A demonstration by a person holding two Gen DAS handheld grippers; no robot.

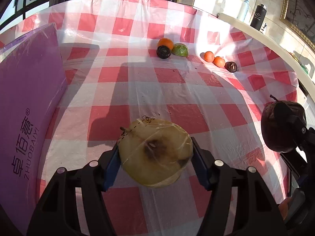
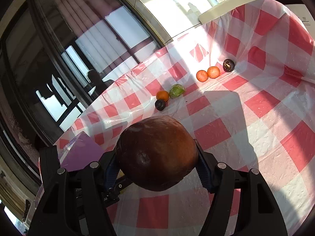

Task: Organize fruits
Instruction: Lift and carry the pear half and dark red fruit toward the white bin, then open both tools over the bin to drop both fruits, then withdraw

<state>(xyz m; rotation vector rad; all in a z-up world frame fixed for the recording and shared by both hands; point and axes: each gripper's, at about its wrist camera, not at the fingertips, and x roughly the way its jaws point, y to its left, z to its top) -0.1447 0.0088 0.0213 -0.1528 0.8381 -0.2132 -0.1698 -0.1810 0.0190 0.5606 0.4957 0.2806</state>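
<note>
My left gripper is shut on a plastic-wrapped half apple, cut face up, held above the checked tablecloth. My right gripper is shut on a dark red-brown apple; it also shows at the right edge of the left wrist view. Far off lie an orange, a dark round fruit and a wrapped green fruit together. To their right sit two small oranges and another dark fruit.
A purple box with printed lettering stands along the table's left side. Beyond the far right edge a cream ledge carries a black bottle and a white bottle. Windows and curtains lie behind the table.
</note>
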